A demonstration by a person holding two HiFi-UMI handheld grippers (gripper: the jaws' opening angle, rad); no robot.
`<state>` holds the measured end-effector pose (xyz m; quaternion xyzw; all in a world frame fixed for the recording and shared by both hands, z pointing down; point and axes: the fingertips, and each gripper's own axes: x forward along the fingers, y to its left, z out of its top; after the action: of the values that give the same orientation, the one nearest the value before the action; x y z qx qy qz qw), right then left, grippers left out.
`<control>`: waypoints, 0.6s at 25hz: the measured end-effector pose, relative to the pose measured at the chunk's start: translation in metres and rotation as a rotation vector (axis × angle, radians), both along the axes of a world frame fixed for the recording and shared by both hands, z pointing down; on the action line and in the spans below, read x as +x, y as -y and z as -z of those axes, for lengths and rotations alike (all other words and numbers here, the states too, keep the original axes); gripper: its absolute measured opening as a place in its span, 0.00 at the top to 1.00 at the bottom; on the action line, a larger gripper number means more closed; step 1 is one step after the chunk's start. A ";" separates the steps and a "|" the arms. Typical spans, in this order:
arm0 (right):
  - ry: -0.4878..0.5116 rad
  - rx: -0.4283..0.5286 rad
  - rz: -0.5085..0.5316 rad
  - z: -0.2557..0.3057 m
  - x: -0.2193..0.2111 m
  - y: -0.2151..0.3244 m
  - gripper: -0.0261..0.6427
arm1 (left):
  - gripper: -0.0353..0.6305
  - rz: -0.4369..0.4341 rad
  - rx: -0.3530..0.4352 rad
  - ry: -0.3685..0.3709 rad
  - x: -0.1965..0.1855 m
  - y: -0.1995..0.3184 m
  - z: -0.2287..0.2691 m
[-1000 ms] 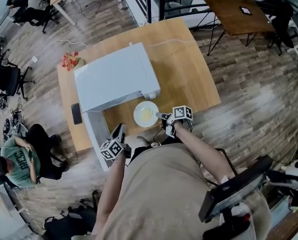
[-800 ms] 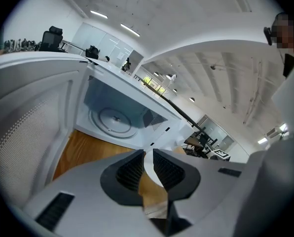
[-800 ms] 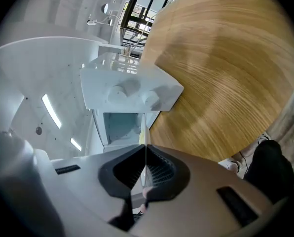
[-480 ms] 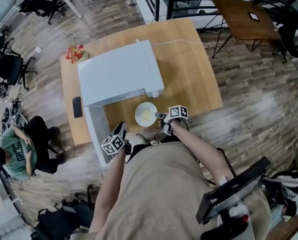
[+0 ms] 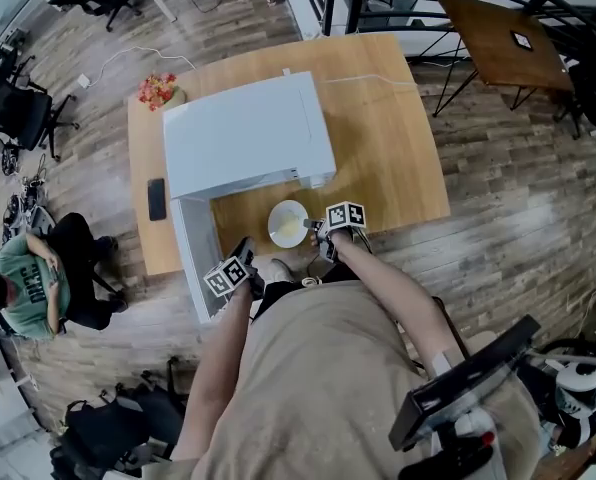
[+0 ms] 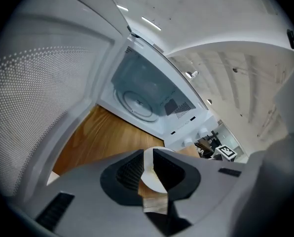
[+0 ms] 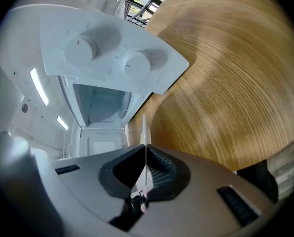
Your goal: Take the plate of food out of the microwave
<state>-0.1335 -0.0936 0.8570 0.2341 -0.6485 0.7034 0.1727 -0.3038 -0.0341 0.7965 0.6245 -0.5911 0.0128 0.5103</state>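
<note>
Plate (image 5: pixel 286 224) rim pinched by closed right tool (image 7: pixel 145 152); left tool (image 6: pixel 148 154) slightly open.

Plate (image 5: pixel 288 224) over table (image 5: pixel 390 143), just before the microwave (image 5: pixel 246 136).

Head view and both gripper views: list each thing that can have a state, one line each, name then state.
microwave door, swung open.
microwave cavity, empty, turntable bare.
plate, out of the microwave, over the table, food on it.
right gripper, shut on the plate's rim.
left gripper, jaws slightly apart, holding nothing.
</note>
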 end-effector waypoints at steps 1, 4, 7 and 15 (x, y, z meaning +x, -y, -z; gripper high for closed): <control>-0.007 0.001 0.005 -0.002 -0.002 0.000 0.94 | 0.89 0.011 -0.005 -0.001 -0.002 -0.001 -0.002; -0.032 0.002 0.021 -0.010 -0.005 0.001 0.94 | 0.89 0.021 -0.021 0.000 -0.006 -0.004 -0.007; -0.054 -0.017 0.025 -0.018 -0.007 0.000 0.94 | 0.89 0.009 -0.025 0.002 -0.005 -0.006 -0.008; -0.108 0.033 0.014 -0.033 -0.020 0.003 0.94 | 0.89 -0.029 -0.002 -0.059 0.013 -0.010 0.004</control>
<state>-0.1536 -0.0965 0.8901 0.2700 -0.6515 0.6777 0.2081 -0.2905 -0.0245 0.7929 0.6324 -0.5667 0.0022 0.5281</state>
